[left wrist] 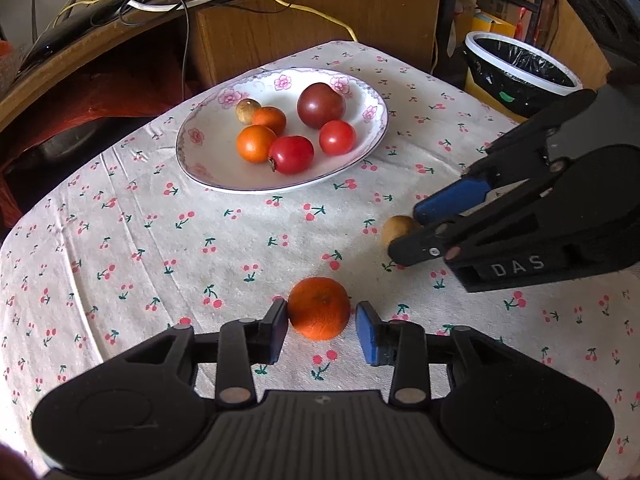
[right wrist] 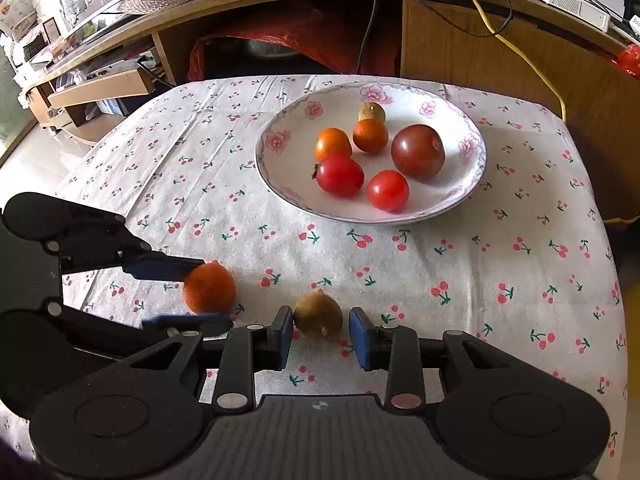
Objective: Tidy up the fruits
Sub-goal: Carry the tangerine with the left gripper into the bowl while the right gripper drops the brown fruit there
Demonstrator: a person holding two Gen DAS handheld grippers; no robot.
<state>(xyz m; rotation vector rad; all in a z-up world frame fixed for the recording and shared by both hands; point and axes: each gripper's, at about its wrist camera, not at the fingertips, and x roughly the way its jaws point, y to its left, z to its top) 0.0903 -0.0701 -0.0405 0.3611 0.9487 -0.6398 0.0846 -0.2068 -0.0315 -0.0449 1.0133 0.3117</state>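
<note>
1. Straddling a loose orange [left wrist: 319,308] on the cherry-print tablecloth [left wrist: 160,248], the left gripper [left wrist: 322,330] stood open, its left pad touching the fruit and its right pad just clear.
2. The right gripper [right wrist: 319,334] was open around a brown kiwi [right wrist: 319,314], not clamped.
3. The floral plate [right wrist: 460,196] held six fruits, well apart from both.

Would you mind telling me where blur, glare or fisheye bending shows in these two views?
Left wrist view: the brown fruit at the right gripper looks soft; the desk edge bows. Right wrist view: the window corner is washed out; the orange is slightly smeared.
</note>
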